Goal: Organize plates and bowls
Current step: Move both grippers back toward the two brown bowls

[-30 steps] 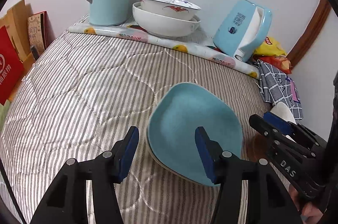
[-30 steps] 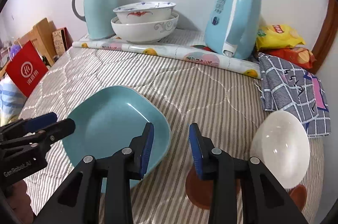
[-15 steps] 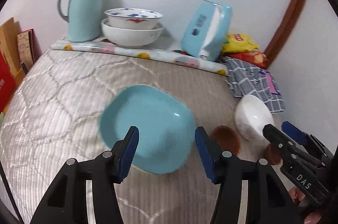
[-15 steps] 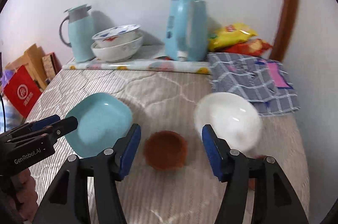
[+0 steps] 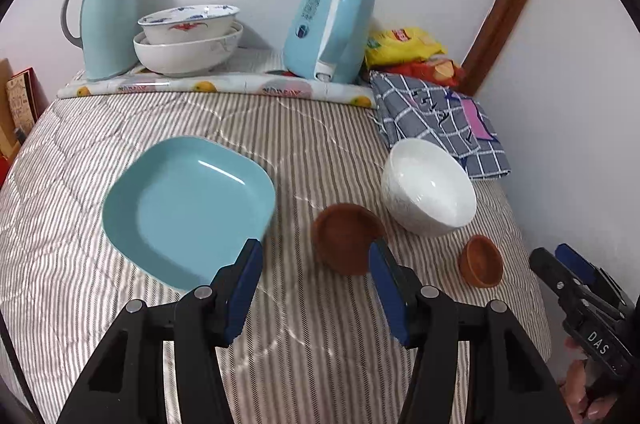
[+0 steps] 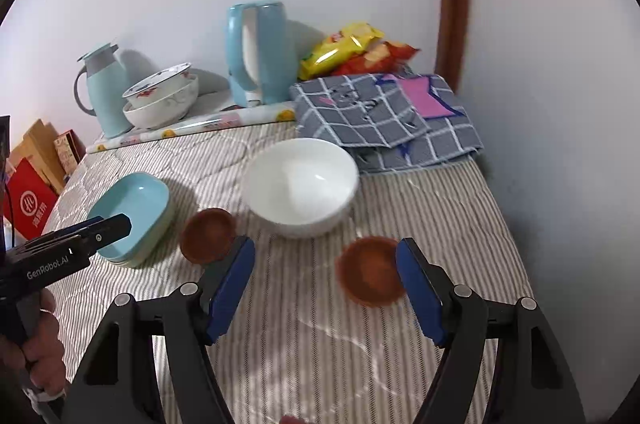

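right hand-held gripper (image 6: 325,284), jaws just widening and empty, is nearing the small brown bowl (image 6: 372,276); next probably straddling its rim.

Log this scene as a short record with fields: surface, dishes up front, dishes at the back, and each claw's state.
surface: striped quilt
front dishes: blue plate on a stack; white bowl; larger brown dish; smaller brown dish
back dishes: painted bowl nested in white basin, beside thermos jug
left claw: open, empty, above the quilt between blue plate and larger brown dish
right claw: open, empty, has just been opening; smaller brown dish seen between its fingers, untouched
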The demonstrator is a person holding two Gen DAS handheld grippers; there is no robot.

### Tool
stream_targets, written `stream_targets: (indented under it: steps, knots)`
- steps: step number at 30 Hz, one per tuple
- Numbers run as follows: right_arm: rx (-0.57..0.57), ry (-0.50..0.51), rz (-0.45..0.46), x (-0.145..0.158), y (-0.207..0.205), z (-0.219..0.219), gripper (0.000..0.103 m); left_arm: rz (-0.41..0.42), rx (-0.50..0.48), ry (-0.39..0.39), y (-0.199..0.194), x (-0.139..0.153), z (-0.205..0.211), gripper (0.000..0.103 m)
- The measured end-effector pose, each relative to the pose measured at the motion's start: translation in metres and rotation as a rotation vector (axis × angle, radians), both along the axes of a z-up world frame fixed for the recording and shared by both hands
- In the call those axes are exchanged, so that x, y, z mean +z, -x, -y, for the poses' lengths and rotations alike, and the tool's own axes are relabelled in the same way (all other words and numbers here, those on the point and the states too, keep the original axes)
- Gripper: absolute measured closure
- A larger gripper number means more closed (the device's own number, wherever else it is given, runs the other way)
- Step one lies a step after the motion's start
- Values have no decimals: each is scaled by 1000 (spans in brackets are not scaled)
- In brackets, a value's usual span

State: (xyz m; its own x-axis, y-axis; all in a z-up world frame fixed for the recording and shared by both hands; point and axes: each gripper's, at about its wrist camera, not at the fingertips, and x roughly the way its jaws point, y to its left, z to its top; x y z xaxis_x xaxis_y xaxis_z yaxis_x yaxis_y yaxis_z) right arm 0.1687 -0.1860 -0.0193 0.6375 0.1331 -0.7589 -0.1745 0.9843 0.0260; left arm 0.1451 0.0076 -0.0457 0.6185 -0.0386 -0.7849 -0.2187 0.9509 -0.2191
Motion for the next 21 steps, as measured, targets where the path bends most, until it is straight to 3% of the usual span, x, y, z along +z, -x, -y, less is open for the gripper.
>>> stream_targets:
  steps: [6, 17, 21]
  knots:
    - [-54, -36, -7, -7, 2, 31, 30, -54, 16, 6, -4, -14, 12, 50]
    - [-87, -27, -54, -34, -14, 60, 30, -69, 96, 27, -19, -36, 14, 50]
    - [-89, -37, -67, -46, -23, 65, 36, -84, 121, 7, -28, -46, 13, 52]
